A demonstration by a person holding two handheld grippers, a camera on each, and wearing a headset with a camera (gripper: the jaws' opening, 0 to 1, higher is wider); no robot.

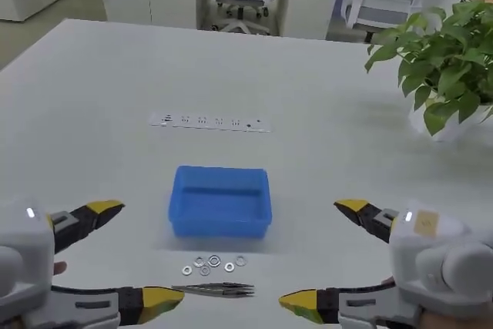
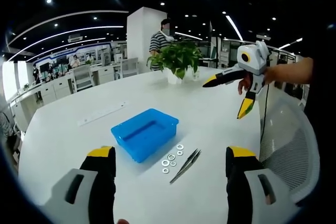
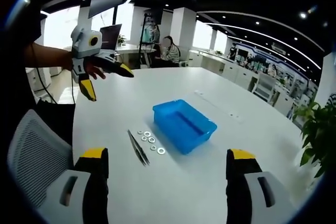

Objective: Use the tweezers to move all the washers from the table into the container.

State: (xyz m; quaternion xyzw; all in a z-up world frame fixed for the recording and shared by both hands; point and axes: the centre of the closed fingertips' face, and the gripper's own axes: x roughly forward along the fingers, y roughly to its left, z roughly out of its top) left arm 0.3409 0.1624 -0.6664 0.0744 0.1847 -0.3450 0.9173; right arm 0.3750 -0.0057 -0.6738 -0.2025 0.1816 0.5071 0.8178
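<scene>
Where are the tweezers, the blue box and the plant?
tweezers (image 1: 214, 289): head view, middle of their length.
blue box (image 1: 220, 226): head view, near wall.
plant (image 1: 443, 59): head view, its leaves.

The washers (image 1: 214, 261) are too small to count, and the frame edge crops the plant (image 1: 441, 63).

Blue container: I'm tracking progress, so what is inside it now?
The blue container shows a bare blue floor, nothing on it. Its near wall hides a thin strip of floor in the head view. The washers lie on the table beside the tweezers.
</scene>
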